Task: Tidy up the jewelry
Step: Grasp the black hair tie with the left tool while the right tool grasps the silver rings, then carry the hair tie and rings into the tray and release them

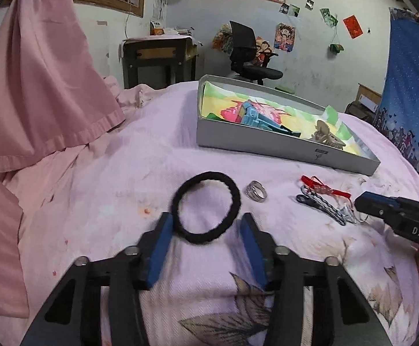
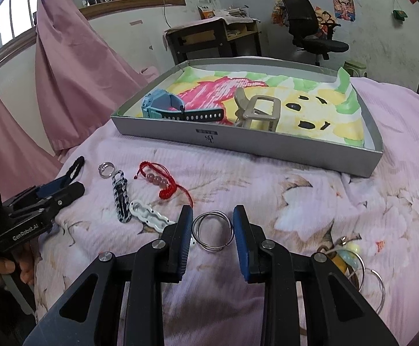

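Black elastic hair tie (image 1: 206,207) lies flat on the bed, its near arc between the half-open left tongs (image 1: 206,229), which grip nothing. Straddle that arc, close gently, then lift toward the grey box (image 1: 267,144) beyond. Right tongs (image 2: 212,226) stand part-open around thin silver rings (image 2: 212,230), not visibly pinching them.

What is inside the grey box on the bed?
The grey box holds a blue watch and a beige hair claw, lying on a colourful drawn sheet. The box floor beneath the sheet is covered.
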The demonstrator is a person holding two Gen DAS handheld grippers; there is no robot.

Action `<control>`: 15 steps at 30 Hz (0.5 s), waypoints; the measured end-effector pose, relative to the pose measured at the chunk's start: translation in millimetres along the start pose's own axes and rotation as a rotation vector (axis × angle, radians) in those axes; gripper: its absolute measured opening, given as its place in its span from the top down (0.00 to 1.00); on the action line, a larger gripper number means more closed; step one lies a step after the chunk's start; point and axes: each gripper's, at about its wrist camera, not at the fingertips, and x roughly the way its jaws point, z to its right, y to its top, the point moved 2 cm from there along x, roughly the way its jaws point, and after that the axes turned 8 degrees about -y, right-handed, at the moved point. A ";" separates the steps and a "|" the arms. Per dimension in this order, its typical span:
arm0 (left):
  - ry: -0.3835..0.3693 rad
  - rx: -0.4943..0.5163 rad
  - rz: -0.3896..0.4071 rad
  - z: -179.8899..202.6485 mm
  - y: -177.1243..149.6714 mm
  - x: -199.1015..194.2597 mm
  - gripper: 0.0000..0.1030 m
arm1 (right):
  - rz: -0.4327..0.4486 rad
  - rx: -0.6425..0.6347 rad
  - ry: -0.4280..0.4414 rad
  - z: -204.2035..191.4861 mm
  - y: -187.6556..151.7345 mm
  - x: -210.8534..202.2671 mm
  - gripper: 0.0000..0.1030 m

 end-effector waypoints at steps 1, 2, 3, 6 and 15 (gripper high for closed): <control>0.010 0.007 0.003 0.2 0.5 -0.2 0.69 | 0.003 0.001 0.001 0.0 1.0 0.1 0.75; 0.019 0.014 0.007 0.8 0.6 -0.9 0.76 | 0.005 0.001 0.002 0.0 1.8 0.1 0.75; 0.027 0.019 0.011 1.1 0.6 -1.7 0.79 | 0.005 0.002 0.003 0.0 2.2 0.2 0.75; 0.038 0.025 0.024 0.7 0.9 -4.6 0.91 | 0.004 0.004 0.004 0.1 2.2 0.1 0.75; 0.018 0.030 0.076 1.4 6.1 -16.9 0.94 | 0.018 0.009 0.009 1.7 3.3 -2.0 0.75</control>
